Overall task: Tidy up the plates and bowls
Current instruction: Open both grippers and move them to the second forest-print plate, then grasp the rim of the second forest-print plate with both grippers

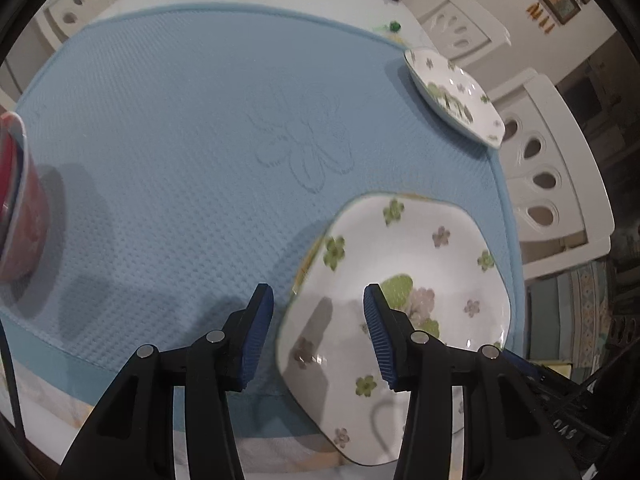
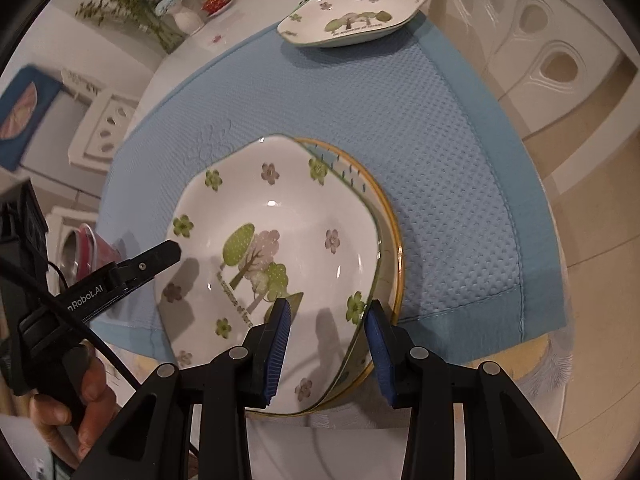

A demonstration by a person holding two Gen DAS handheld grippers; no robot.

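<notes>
Straddling the floral plate (image 2: 276, 216) at the bench's near edge.
My left gripper (image 1: 318, 330) and right gripper (image 2: 328, 346) both stood released; I needed both rims seated before clenching.

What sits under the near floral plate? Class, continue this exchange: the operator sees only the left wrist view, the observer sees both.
Observer: A gold-rimmed plate lies under the floral plate, showing past its right edge.
Operator: Where is the right gripper?
Observer: The right gripper straddles the floral plate's near right rim. I cannot tell whether its pads press.
Operator: Anything beyond the mat?
Observer: A vase of flowers stands on the table, past the far left corner of the blue mat.
</notes>
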